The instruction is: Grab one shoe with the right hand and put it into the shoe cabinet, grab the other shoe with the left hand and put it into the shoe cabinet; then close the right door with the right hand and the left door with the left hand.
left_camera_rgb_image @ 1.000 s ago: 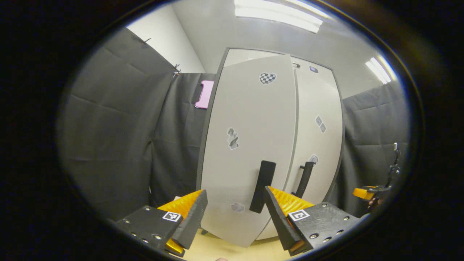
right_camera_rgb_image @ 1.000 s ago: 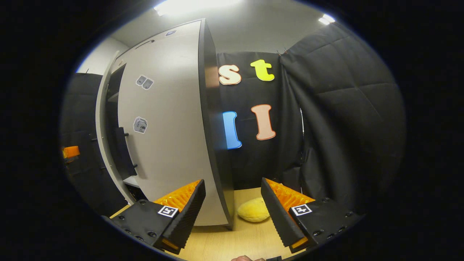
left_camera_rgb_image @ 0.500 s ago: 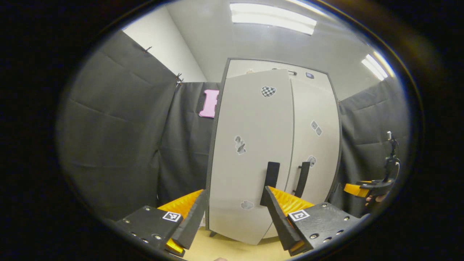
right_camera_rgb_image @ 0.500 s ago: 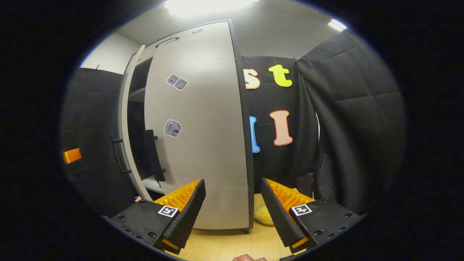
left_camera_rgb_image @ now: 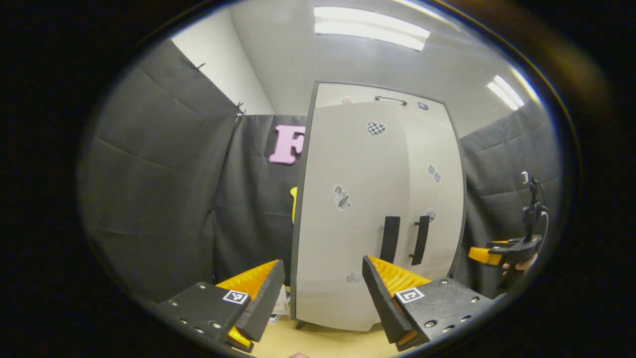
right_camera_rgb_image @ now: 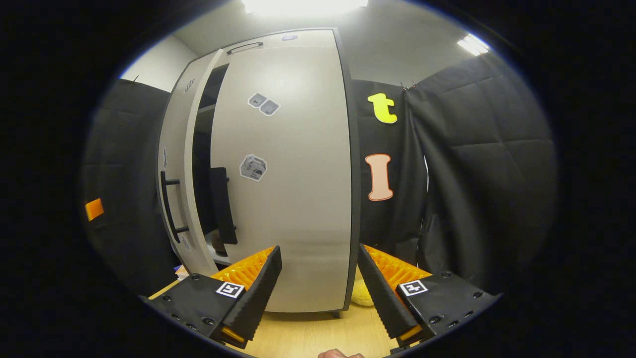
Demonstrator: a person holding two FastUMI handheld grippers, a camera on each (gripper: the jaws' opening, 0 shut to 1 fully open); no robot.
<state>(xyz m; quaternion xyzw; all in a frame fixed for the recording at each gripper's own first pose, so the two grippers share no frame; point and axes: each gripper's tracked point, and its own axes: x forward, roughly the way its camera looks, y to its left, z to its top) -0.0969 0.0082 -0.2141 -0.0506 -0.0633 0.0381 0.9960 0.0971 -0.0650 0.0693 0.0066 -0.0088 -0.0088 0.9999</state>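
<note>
both claws gape wide: left claw point(left_camera_rgb_image: 322, 288) faces the nearly shut left door point(left_camera_rgb_image: 348, 219), right claw point(right_camera_rgb_image: 319, 291) faces the right door point(right_camera_rgb_image: 288, 174).

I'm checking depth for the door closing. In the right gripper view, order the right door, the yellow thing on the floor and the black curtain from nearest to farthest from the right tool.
1. Right door, ahead, slightly left.
2. Yellow thing, floor behind door.
3. Black curtain, back right.
</note>
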